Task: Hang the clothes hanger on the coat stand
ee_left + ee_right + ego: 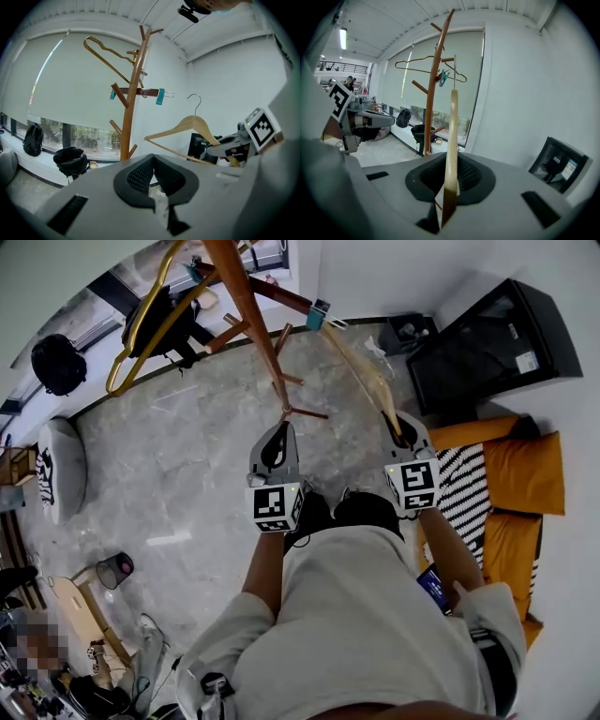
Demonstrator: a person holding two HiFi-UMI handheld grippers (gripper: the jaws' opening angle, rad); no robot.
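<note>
Meanwhile right gripper [449,190] jaws clamp the wooden hanger [194,123]; left gripper [155,183] jaws closed, empty

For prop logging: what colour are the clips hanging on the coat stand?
Teal; the clips show best in the left gripper view.

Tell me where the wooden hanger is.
Head view, right side: the wooden hanger is clamped in the right claw, held up just right of the coat stand.
</note>
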